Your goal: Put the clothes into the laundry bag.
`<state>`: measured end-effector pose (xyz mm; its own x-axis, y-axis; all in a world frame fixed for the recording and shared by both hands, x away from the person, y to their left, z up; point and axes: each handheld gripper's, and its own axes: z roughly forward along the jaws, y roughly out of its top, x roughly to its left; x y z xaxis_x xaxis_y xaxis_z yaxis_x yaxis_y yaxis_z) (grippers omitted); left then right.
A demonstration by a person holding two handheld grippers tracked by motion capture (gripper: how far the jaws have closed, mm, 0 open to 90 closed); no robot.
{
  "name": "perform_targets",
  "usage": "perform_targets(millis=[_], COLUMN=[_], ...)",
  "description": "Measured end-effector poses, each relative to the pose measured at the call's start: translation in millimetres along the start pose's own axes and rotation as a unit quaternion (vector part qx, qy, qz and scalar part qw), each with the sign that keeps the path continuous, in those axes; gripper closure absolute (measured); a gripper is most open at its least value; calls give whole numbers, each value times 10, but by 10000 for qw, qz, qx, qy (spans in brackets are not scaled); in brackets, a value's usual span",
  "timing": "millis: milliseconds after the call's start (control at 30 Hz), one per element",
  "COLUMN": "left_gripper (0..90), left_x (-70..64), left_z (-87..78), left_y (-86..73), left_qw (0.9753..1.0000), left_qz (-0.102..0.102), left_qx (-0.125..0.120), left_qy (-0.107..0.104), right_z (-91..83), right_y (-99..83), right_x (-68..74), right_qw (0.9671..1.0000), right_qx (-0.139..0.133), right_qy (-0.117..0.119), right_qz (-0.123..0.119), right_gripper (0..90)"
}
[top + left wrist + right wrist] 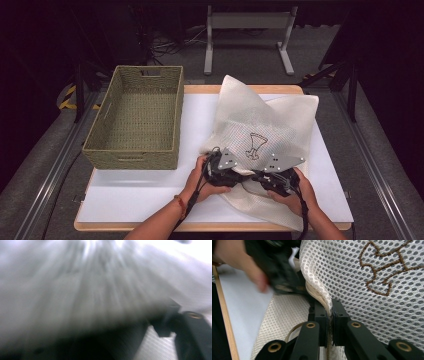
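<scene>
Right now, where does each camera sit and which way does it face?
High view: fixed above the person's side, looking forward and down on the table, the woven basket and the mesh bag; both forearms, the left gripper and the right gripper show.
Left gripper view: rides the left gripper, pressed close to blurred mesh; one dark jaw shows at lower right.
Right gripper view: rides the right gripper, looking along its jaws, shut on the bag's edge; the other hand shows.
Shared: high and right gripper views both show the bag's brown embroidery.

Counter (150,192), white-topped with wooden edge: woven basket (135,120) lay at 10 o'clock; mesh bag (260,125) at 2 o'clock.
</scene>
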<state>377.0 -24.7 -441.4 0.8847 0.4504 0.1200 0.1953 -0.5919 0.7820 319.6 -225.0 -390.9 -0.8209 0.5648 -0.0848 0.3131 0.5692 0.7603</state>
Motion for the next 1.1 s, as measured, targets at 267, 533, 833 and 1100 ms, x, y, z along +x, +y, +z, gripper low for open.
perform_targets(millis=[267, 533, 833, 1100], left_gripper=[786, 822, 718, 550], left_x=[66, 164, 158, 155], left_z=[202, 162, -91, -518], left_y=[80, 62, -22, -241], left_qw=[9978, 9917, 9964, 9971], left_qz=[18, -243, -51, 12], left_qx=[152, 29, 14, 118], left_qy=[640, 1261, 842, 748], right_z=[36, 40, 86, 80], right_y=[-19, -9, -34, -14], right_x=[39, 92, 80, 115], right_qw=[9999, 10000, 9998, 9993], right_qx=[125, 59, 195, 226], right_qy=[-69, -11, 68, 304], right_qz=[-3, -33, -13, 16], right_gripper=[847, 853, 852, 851])
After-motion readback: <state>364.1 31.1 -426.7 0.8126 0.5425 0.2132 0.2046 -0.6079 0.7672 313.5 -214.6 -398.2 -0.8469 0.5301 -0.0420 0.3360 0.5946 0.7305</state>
